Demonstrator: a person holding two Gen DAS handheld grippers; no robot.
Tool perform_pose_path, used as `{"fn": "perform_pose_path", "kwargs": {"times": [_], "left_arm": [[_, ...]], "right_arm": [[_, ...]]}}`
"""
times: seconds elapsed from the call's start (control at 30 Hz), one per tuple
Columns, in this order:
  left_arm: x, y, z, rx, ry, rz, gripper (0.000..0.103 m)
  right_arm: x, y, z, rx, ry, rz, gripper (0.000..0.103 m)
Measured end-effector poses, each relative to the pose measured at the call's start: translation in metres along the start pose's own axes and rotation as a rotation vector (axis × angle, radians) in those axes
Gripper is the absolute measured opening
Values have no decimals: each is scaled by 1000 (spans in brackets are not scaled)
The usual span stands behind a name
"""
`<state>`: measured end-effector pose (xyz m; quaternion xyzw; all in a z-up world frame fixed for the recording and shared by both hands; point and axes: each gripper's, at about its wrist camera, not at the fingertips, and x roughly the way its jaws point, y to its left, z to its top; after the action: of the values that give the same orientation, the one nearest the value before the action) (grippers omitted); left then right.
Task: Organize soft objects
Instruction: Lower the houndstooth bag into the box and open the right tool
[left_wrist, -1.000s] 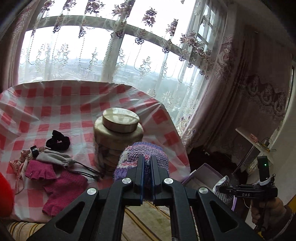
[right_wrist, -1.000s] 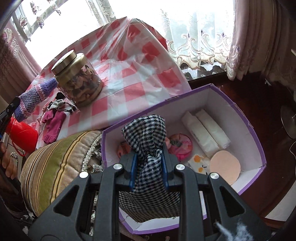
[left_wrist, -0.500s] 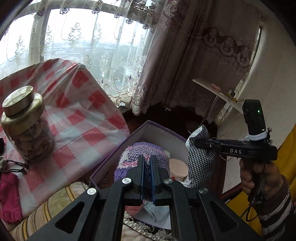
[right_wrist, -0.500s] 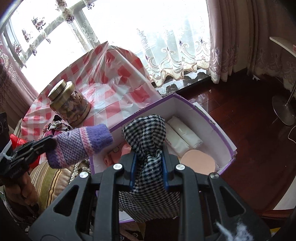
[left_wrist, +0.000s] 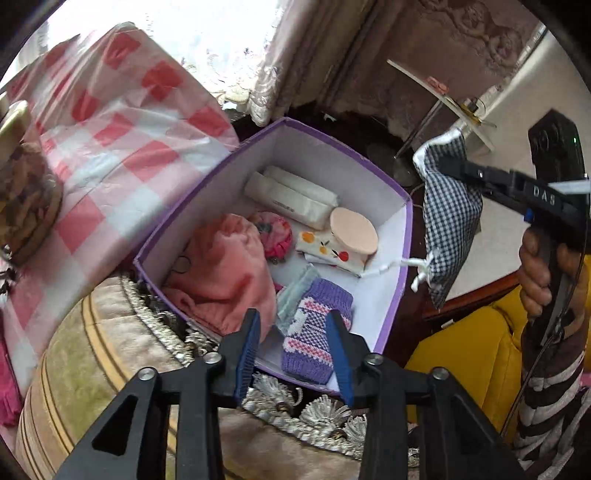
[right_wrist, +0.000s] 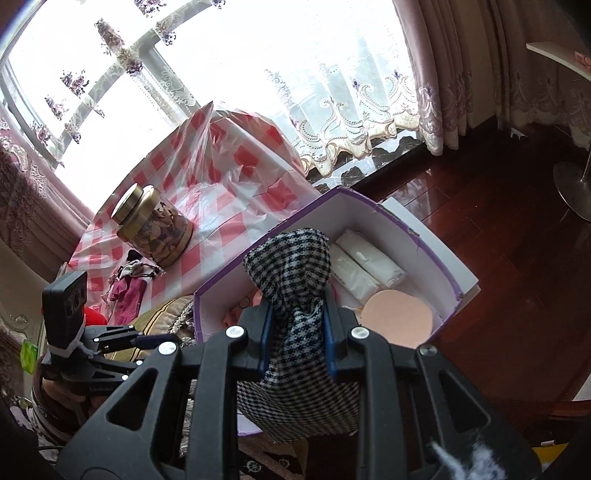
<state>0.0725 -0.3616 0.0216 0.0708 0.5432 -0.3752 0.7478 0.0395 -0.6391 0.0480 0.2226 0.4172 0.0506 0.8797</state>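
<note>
Holding the checked pouch (right_wrist: 295, 295) clamped in my right gripper (right_wrist: 295, 336), I'd lower it into the box (left_wrist: 404, 258) at two o'clock. My left gripper (left_wrist: 295, 349), jaws wide above the knitted glove (left_wrist: 314, 328), should back off first.

Box (left_wrist: 400, 236): beside the cloth-covered table (left_wrist: 122, 147), at its right in the left wrist view; near edge on the cushion (left_wrist: 92, 369).
In box, far end: two rolled bundles (left_wrist: 295, 192), side by side.
In box, right side: round pad (left_wrist: 354, 232), resting on the patterned cloth (left_wrist: 325, 253).
In box, middle: scrunchie (left_wrist: 275, 232), between the bundles and the folded garment (left_wrist: 225, 266) at the left wall.
In box, near end: knitted mitten (left_wrist: 314, 332), right of the garment, partly over a folded cloth (left_wrist: 293, 291).
On table: jar (right_wrist: 155, 225); before it, small gloves and ties (right_wrist: 129, 284).
Outside box, right of it: checked pouch (left_wrist: 450, 218), hanging from the right gripper (right_wrist: 297, 341).
</note>
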Motion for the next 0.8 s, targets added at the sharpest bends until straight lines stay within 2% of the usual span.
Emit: {"fn": "perform_pose_path", "kwargs": {"times": [0.2, 0.33, 0.4, 0.57, 0.67, 0.8], "left_arm": [[-24, 43, -6, -152, -78, 9, 45], [-32, 61, -11, -212, -112, 11, 45], [-35, 68, -13, -234, -127, 11, 45], [-43, 83, -19, -277, -161, 2, 45], [-45, 92, -23, -305, -169, -5, 45], [-43, 100, -25, -334, -171, -21, 45]], "right_arm": [[37, 38, -11, -99, 97, 41, 27], [66, 59, -21, -162, 161, 41, 32], [87, 67, -28, -199, 205, 27, 38], [136, 74, -54, -250, 395, 52, 68], [138, 71, -58, -259, 400, -6, 73], [125, 53, -47, -207, 360, -65, 74]]}}
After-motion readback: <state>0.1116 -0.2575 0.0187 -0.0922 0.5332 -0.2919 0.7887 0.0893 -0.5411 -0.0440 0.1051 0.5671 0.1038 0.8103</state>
